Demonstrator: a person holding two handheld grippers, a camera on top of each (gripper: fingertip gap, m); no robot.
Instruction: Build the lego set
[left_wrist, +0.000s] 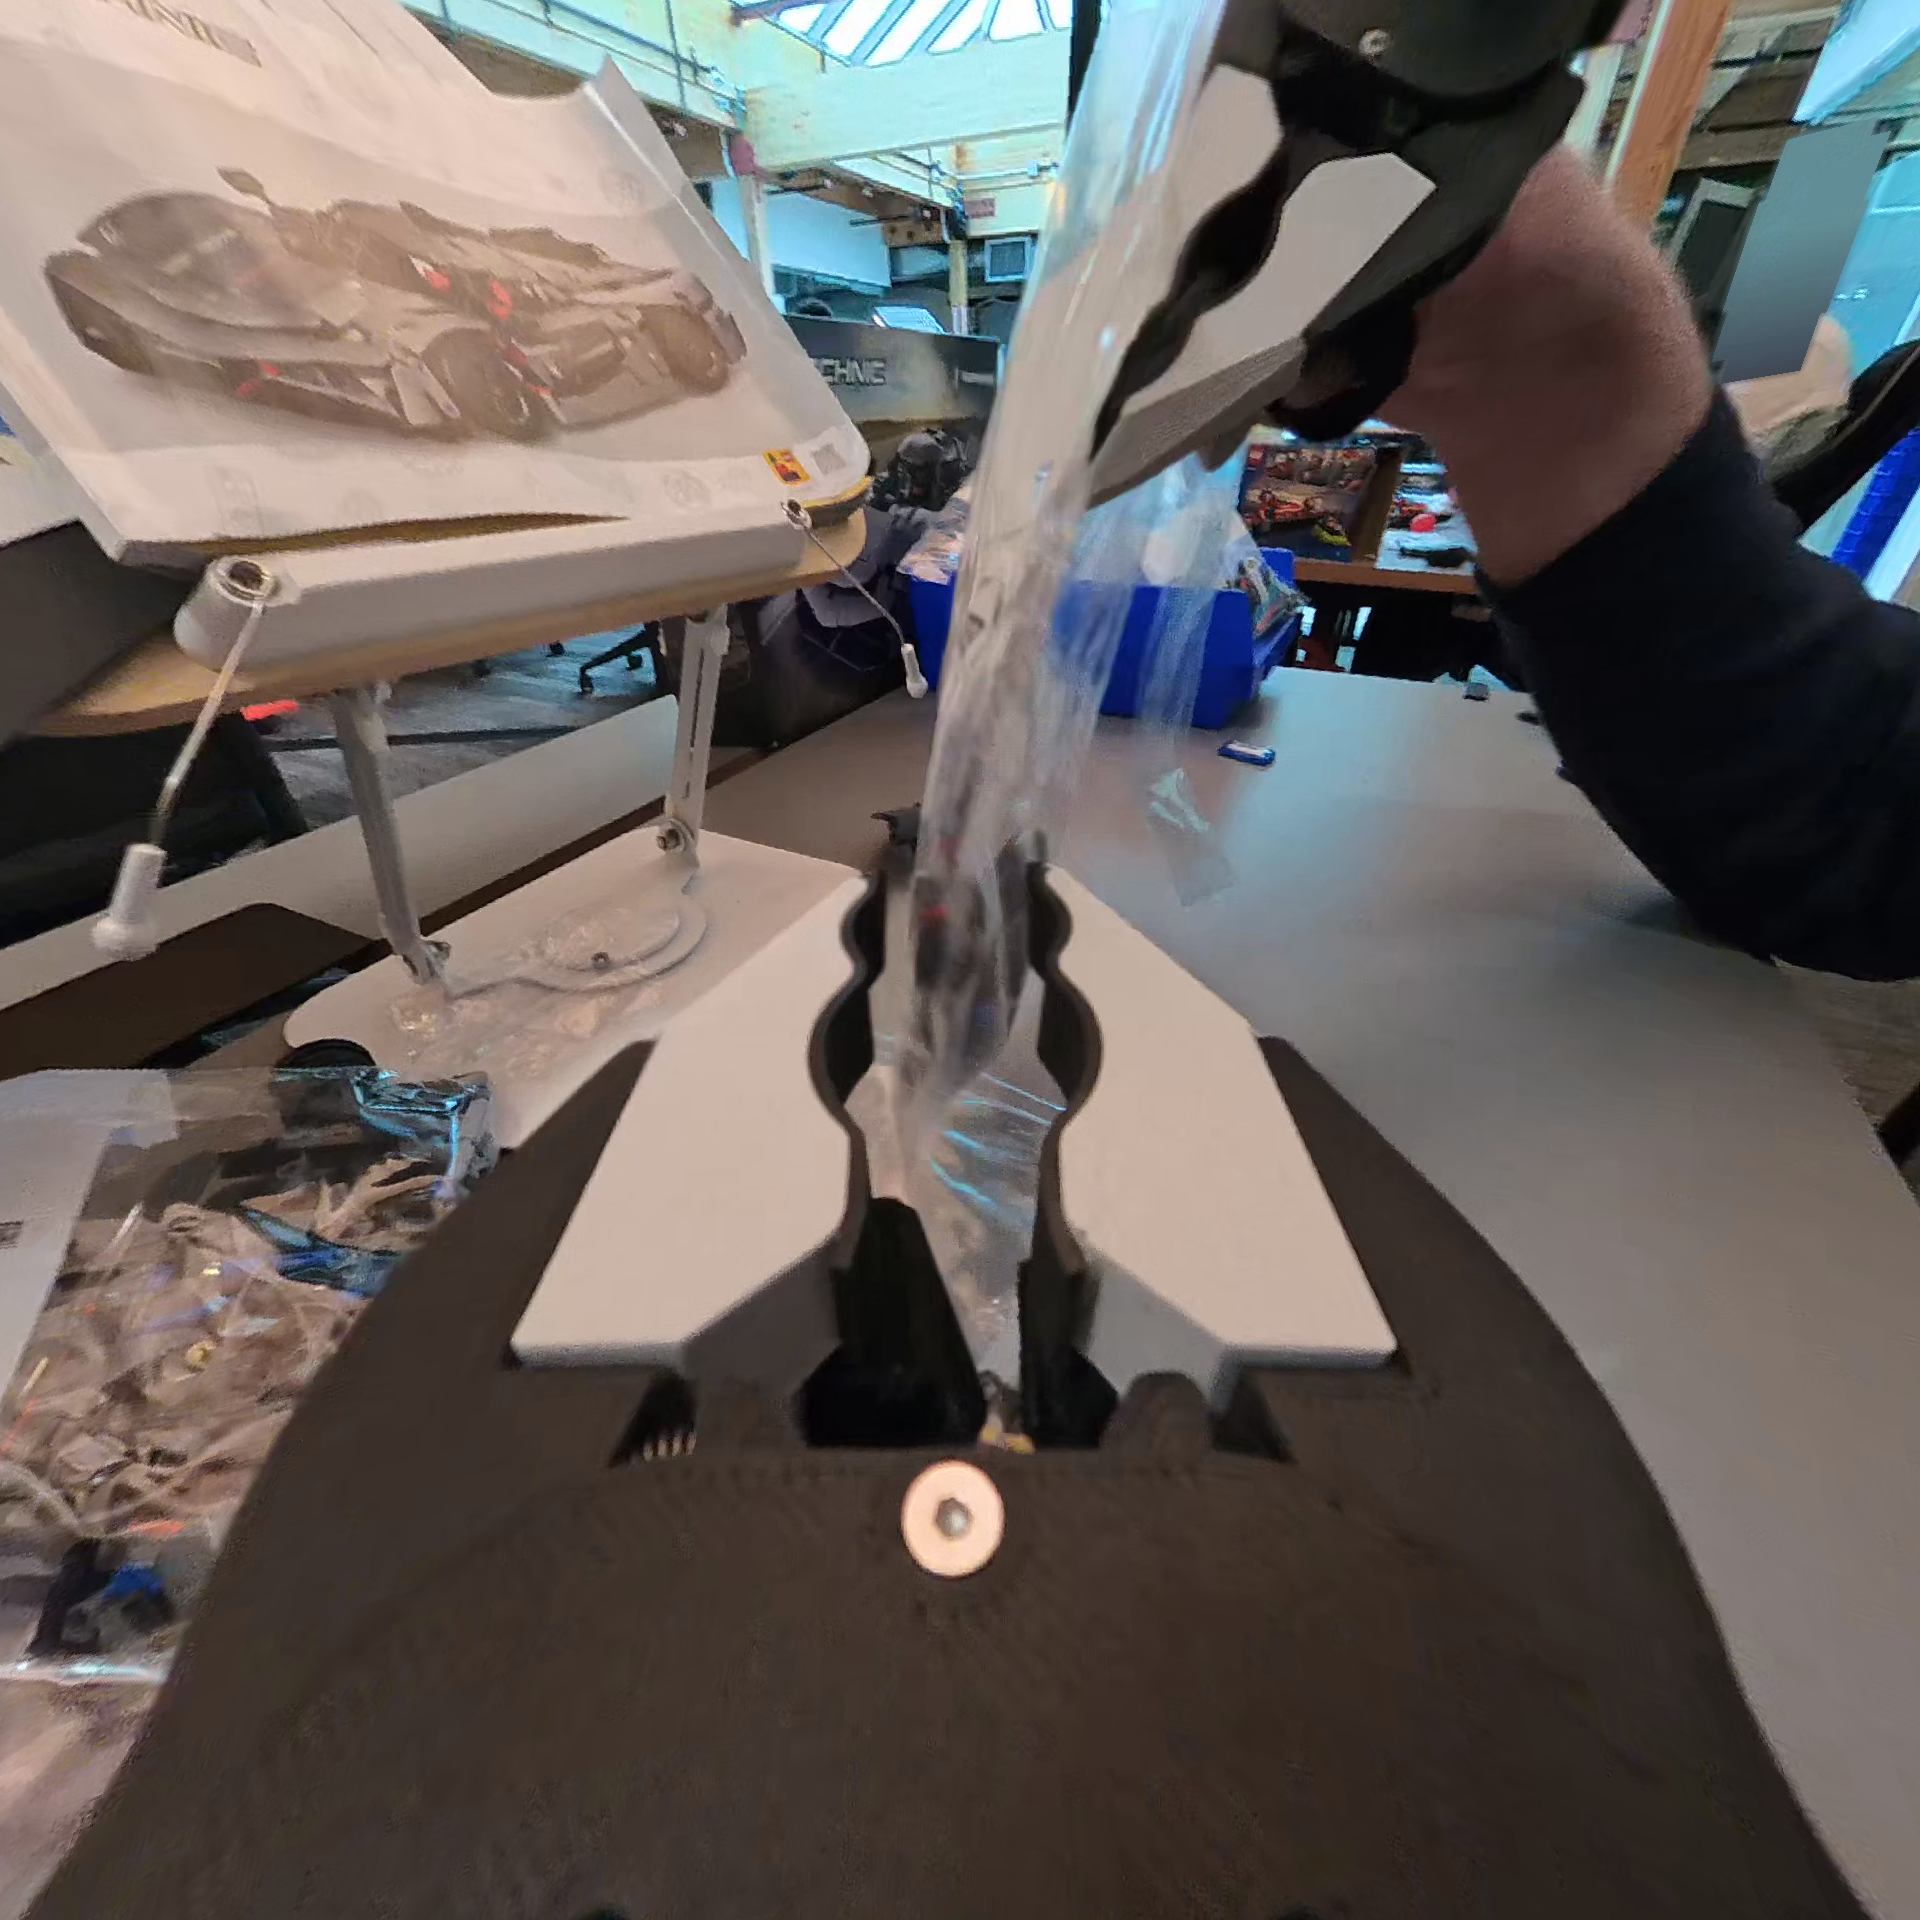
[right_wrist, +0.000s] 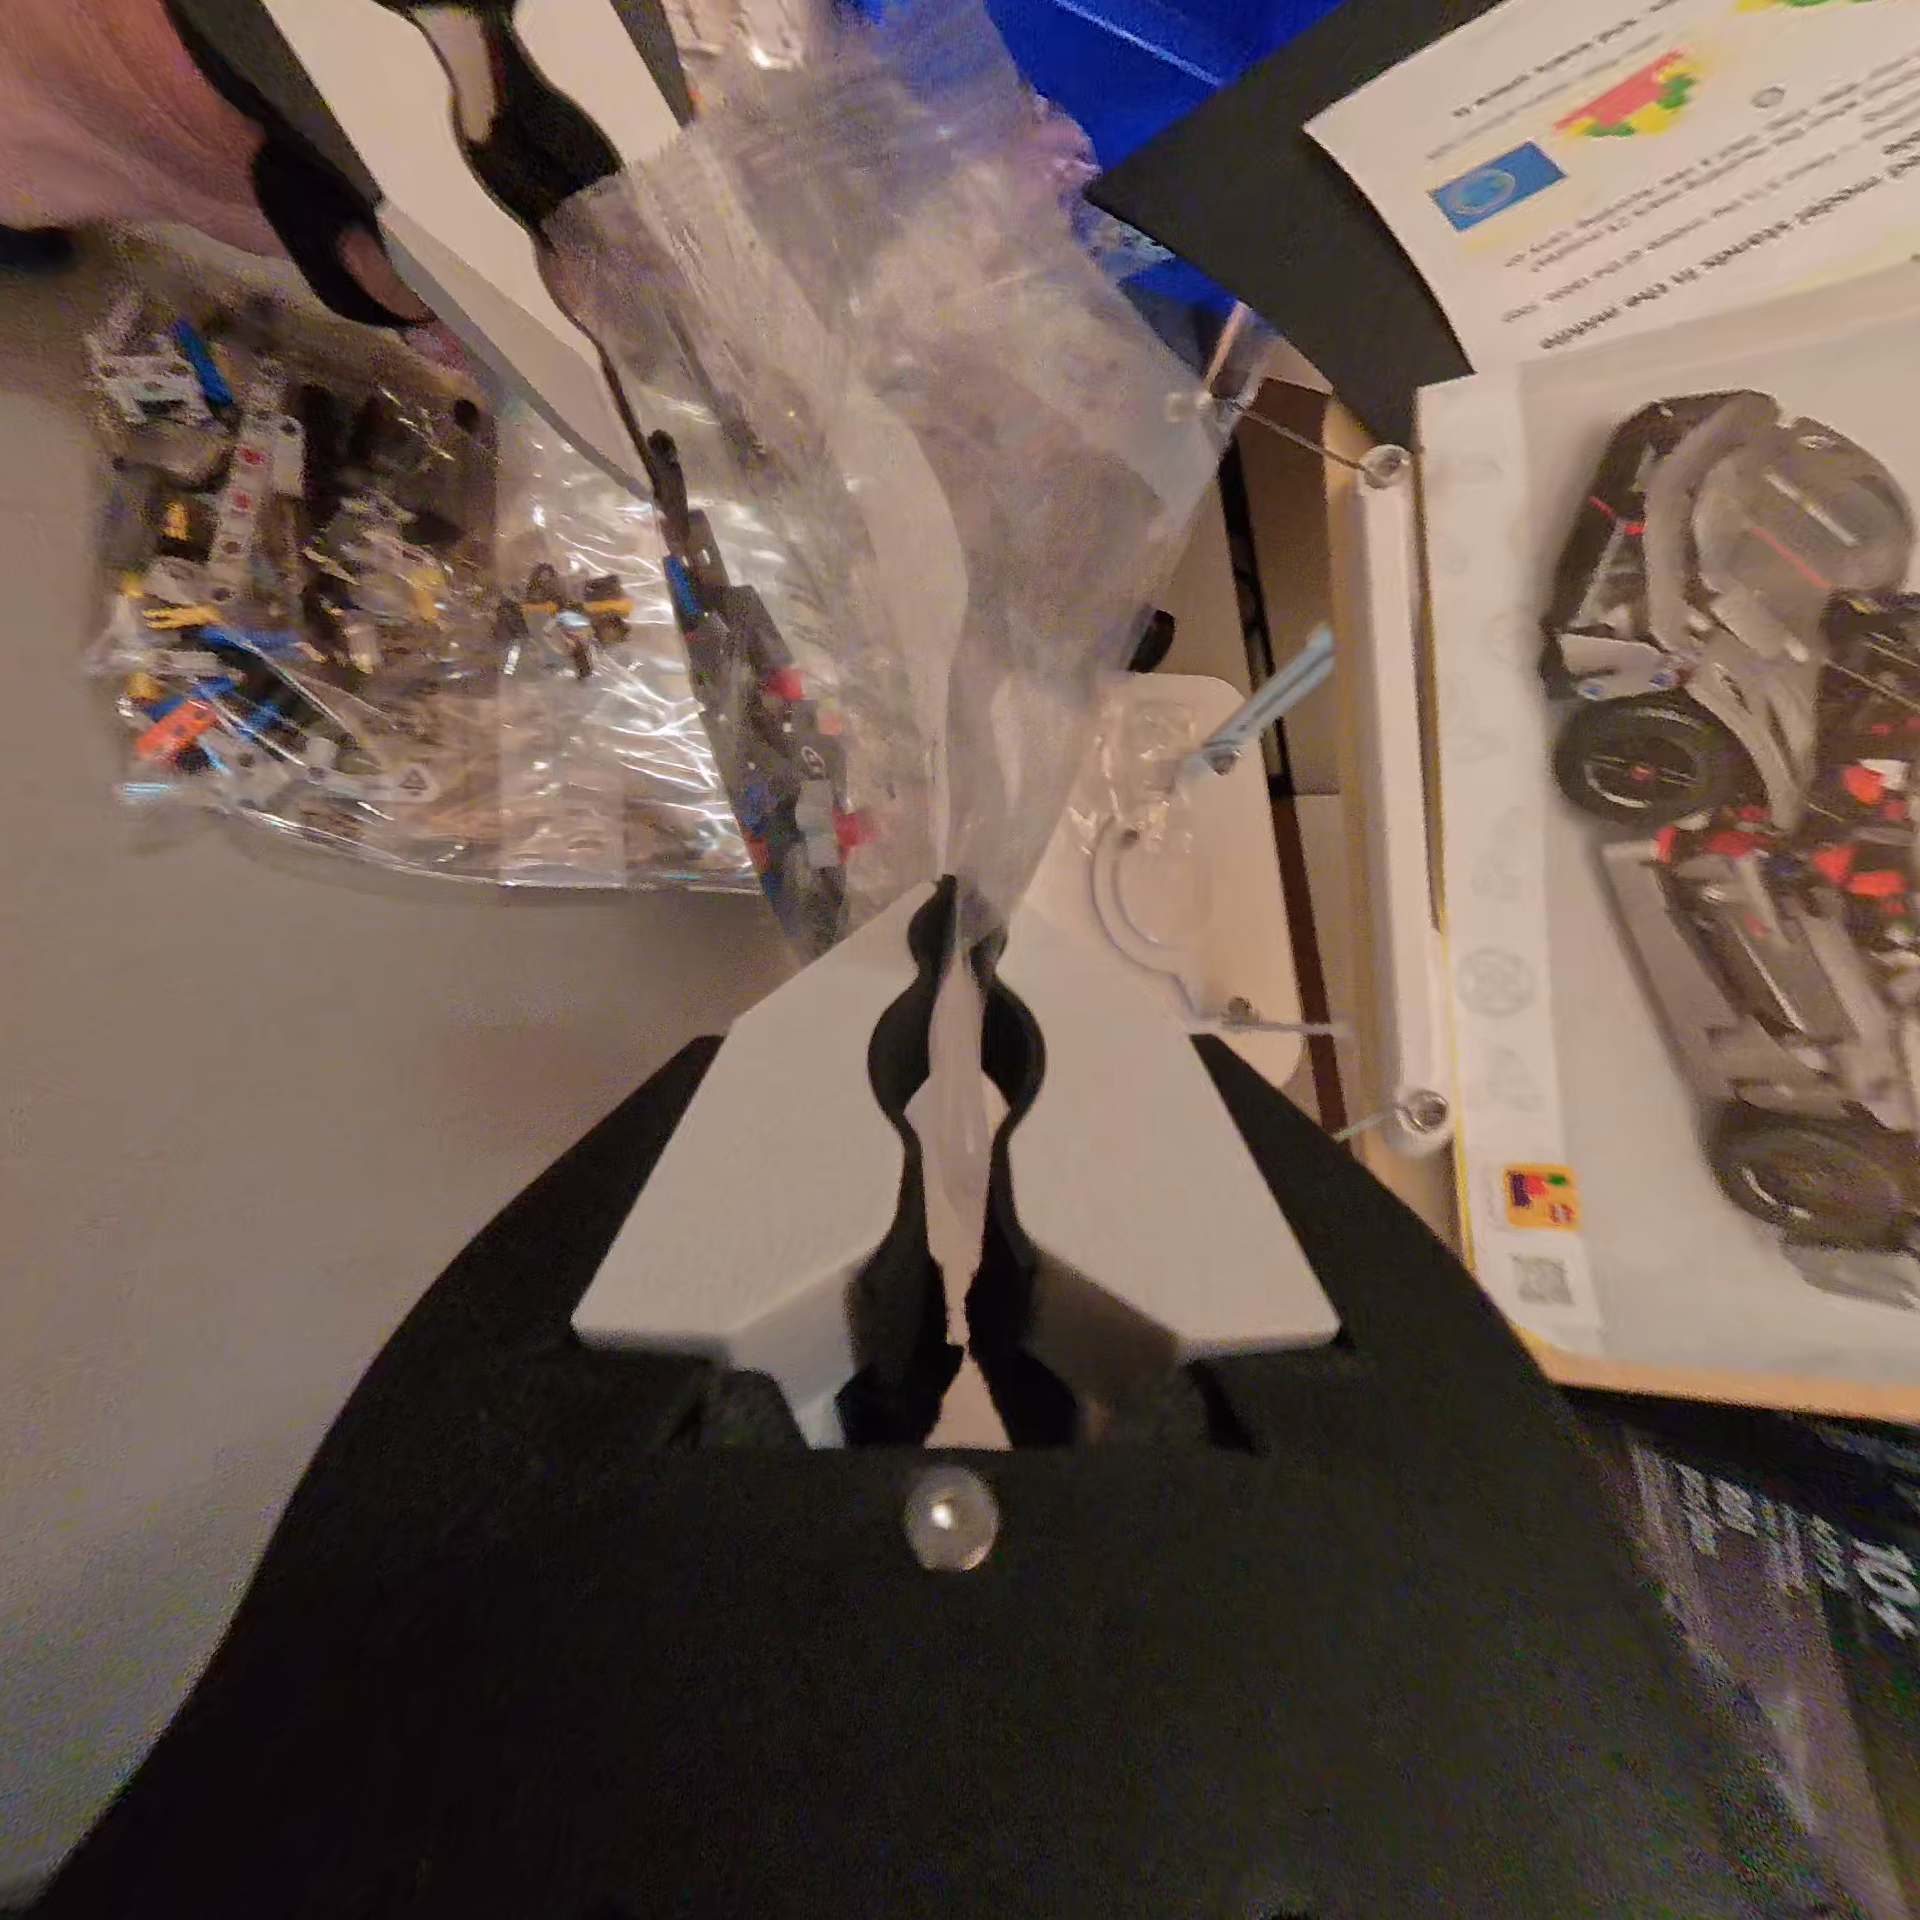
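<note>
Both grippers, left (left_wrist: 951, 914) & right (right_wrist: 961, 925), jaws clamped on clear parts bag (right_wrist: 883, 436): light, floppy, slick film, so grip near edges.

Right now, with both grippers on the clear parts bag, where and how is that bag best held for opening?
By its empty film edges, as here: the left gripper pinches one end of the clear bag, the right gripper the opposite end, from opposing sides. The pieces bunch in the middle, so the flat, thin ends fit between shut jaws and pulling apart likely tears it.
</note>
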